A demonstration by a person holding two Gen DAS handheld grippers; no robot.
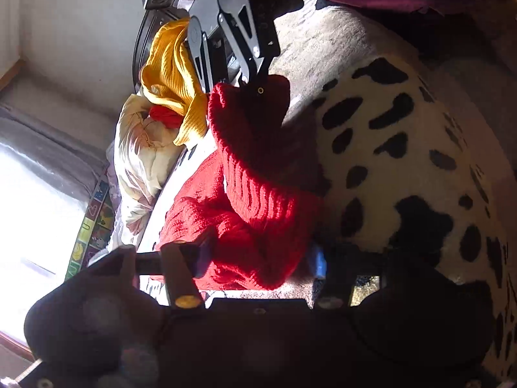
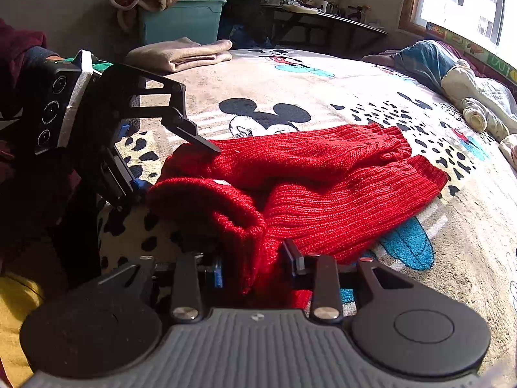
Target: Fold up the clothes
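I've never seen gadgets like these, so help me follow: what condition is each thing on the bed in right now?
Red sweater: partly folded, lying bunched on the bed.
Left gripper: shut on the sweater's far edge.
Right gripper: shut on the sweater's near edge.
Beige blanket: folded, lying flat.
Teal bin: open, heaped with cloth.

Red ribbed knit sweater (image 2: 323, 187), bunched and partly folded, on patterned bedspread (image 2: 371, 97)

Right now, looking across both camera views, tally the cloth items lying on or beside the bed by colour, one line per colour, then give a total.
Red: 1, the red sweater, held by the left gripper and the right gripper
Yellow: 1, the yellow knit garment
Beige: 1, the folded beige blanket
Blue: 1, the blue garment
Total: 4
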